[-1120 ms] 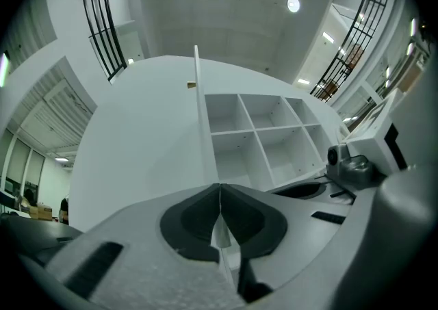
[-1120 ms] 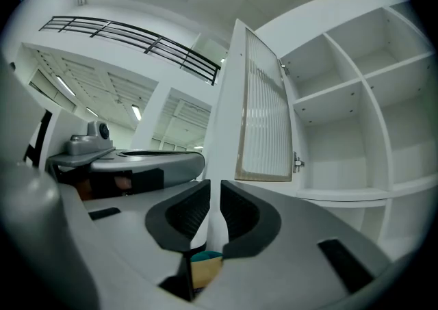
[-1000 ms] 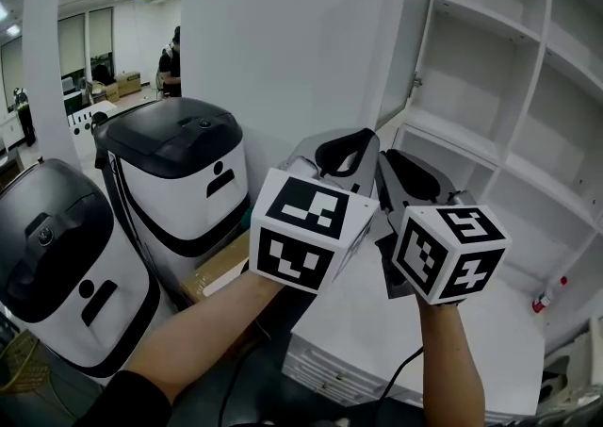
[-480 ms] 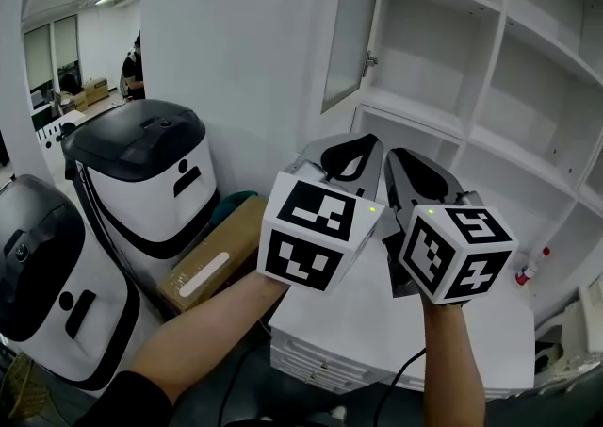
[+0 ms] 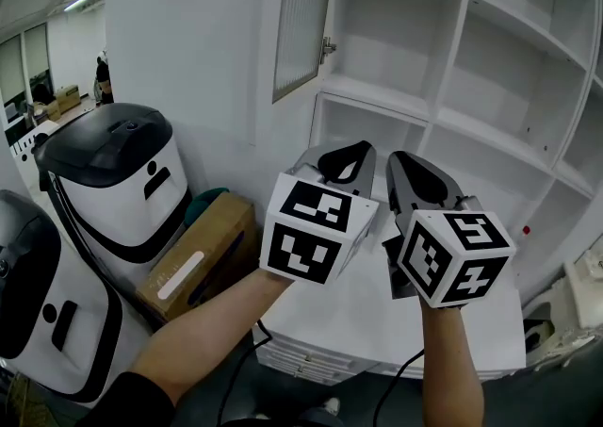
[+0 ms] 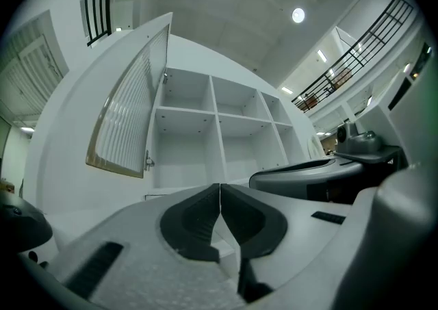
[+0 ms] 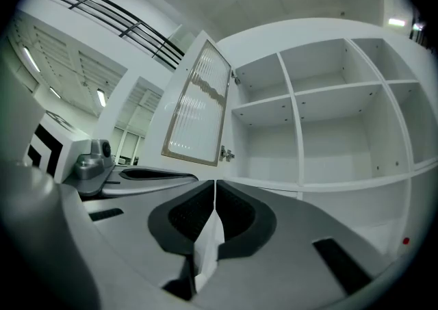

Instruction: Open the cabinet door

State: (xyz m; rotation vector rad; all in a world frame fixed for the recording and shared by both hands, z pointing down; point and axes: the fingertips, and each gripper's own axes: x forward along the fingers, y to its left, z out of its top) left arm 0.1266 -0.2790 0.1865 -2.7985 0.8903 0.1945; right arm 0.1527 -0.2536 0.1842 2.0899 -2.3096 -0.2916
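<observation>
The white shelf cabinet (image 5: 443, 57) stands ahead with its ribbed-glass door (image 5: 301, 20) swung out to the left; a small metal handle (image 5: 327, 46) sits on the door's edge. My left gripper (image 5: 356, 150) and right gripper (image 5: 398, 159) are held side by side below the shelves, apart from the door. Both are shut with nothing between the jaws. In the left gripper view the door (image 6: 130, 117) hangs up left of my shut left gripper (image 6: 220, 192). The right gripper view shows the door (image 7: 198, 107) above my shut right gripper (image 7: 215, 196).
Two white-and-black machines (image 5: 113, 180) (image 5: 38, 312) stand at the left, with a cardboard box (image 5: 198, 260) beside them. A low white drawer unit (image 5: 377, 331) lies under the grippers. A small red-topped item (image 5: 525, 230) sits on a lower shelf. A person (image 5: 101, 76) stands far back left.
The view has shifted: the machines slid left and the cabinet with its open door came lower and more into view. Both grippers stay side by side and shut.
</observation>
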